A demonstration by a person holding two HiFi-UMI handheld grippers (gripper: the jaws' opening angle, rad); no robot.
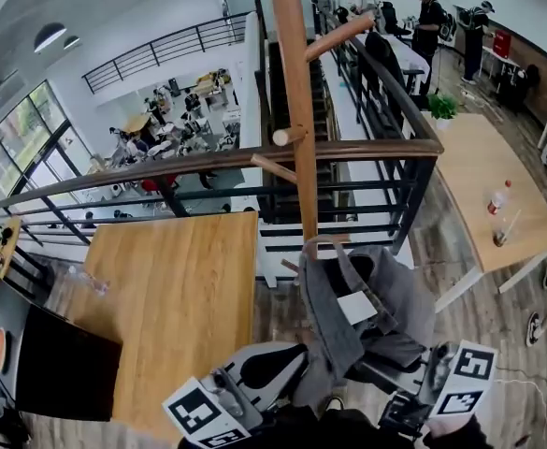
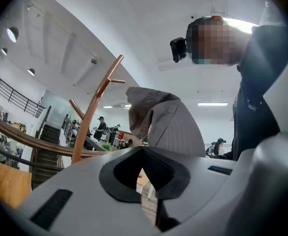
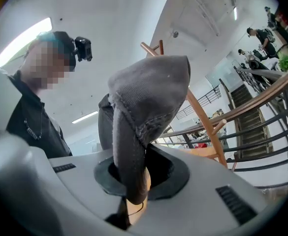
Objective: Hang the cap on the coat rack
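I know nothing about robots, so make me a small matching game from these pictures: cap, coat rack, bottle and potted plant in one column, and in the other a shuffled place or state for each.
Things:
1. cap
2. coat rack
3. bottle
4. potted plant

Places or states:
A. standing on the table at the right
B. upright, nothing on its pegs
C. pinched by the left gripper and the right gripper
D. green, by the end of the railing

Pairs: 1-C, 2-B, 3-A, 4-D
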